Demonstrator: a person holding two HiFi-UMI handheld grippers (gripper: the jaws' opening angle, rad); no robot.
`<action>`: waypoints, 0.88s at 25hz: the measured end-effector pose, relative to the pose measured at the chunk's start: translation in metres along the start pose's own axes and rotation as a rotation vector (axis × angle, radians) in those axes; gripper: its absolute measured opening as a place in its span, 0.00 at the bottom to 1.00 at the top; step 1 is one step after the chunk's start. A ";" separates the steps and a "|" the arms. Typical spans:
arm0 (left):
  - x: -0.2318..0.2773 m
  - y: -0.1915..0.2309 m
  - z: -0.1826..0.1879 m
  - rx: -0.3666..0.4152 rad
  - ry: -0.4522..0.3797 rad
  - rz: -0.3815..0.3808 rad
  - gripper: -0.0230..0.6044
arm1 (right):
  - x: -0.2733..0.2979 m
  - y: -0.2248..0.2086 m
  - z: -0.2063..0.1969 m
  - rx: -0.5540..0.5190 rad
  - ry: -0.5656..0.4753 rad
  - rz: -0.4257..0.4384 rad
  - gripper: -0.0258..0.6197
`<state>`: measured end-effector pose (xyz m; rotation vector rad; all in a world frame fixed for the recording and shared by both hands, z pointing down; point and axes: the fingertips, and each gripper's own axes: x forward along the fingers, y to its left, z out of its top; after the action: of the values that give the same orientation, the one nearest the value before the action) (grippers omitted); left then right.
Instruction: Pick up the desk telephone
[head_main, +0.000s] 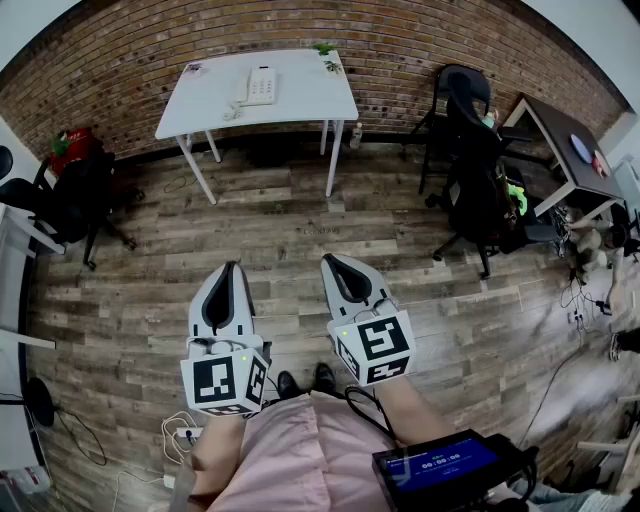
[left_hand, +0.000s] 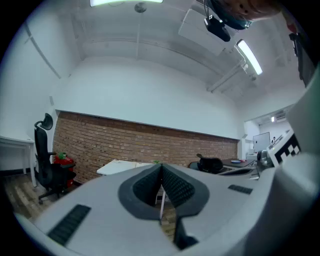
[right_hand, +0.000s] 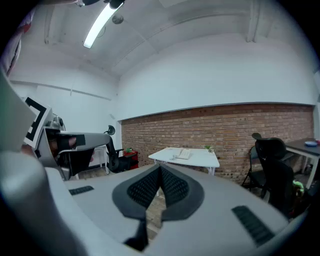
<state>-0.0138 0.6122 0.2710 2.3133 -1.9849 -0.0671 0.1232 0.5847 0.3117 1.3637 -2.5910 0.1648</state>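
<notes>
Left tongs (head_main: 232, 268) and right tongs (head_main: 328, 260) were shut and empty; the phone (head_main: 260, 85) sat far across the room.

Both pairs were closed on nothing, side by side above the plank floor (head_main: 300, 220). The phone lay on the white table (head_main: 310, 100) by the brick wall (head_main: 400, 40), well apart from them. A good approach would likely mean walking straight up to the table, opening one pair before reaching, and meeting the phone squarely. Chairs (head_main: 478, 170) stood at either side, a dark desk (head_main: 560, 150) at the right, and loose cables (head_main: 178, 430) looked worth stepping round.
</notes>
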 end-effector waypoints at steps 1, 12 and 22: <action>0.002 0.000 0.000 0.000 0.001 0.001 0.06 | 0.001 -0.001 0.001 -0.001 -0.001 -0.002 0.03; 0.009 -0.006 -0.009 0.012 0.013 0.059 0.06 | -0.002 -0.033 0.000 0.010 -0.018 -0.065 0.04; 0.028 -0.028 -0.016 -0.013 0.010 0.084 0.51 | 0.008 -0.072 -0.009 0.015 0.000 -0.033 0.39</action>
<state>0.0192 0.5889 0.2852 2.2150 -2.0674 -0.0626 0.1792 0.5390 0.3226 1.4106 -2.5702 0.1794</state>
